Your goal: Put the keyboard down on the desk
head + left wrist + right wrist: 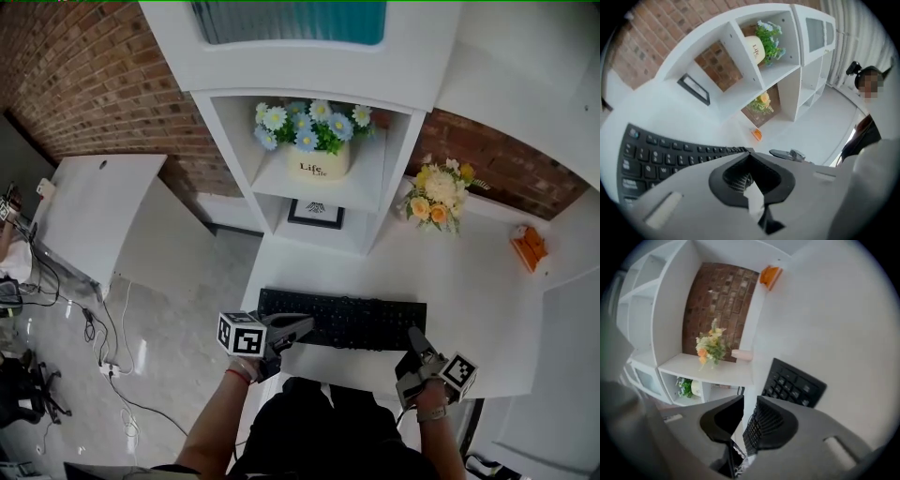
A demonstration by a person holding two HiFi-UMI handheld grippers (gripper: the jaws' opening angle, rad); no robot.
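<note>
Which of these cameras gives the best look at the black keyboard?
The head view: it shows the whole keyboard from above, end to end, against the white desk. The left gripper view catches only part of its keys beyond the jaws; the right gripper view shows just one end, at the jaws.

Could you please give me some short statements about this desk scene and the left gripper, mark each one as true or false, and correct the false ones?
1. The black keyboard is on the white desk. True.
2. The left gripper has its jaws wide apart. False: the jaws are shut together.
3. The flower pot stands on the desk beside the keyboard. False: it stands in an open compartment of the shelf unit, above the desk.
4. A yellow and orange bouquet stands right of the shelf unit in the head view. True.
5. The framed picture hangs on the brick wall. False: it is in the compartment below the flower pot.
</note>
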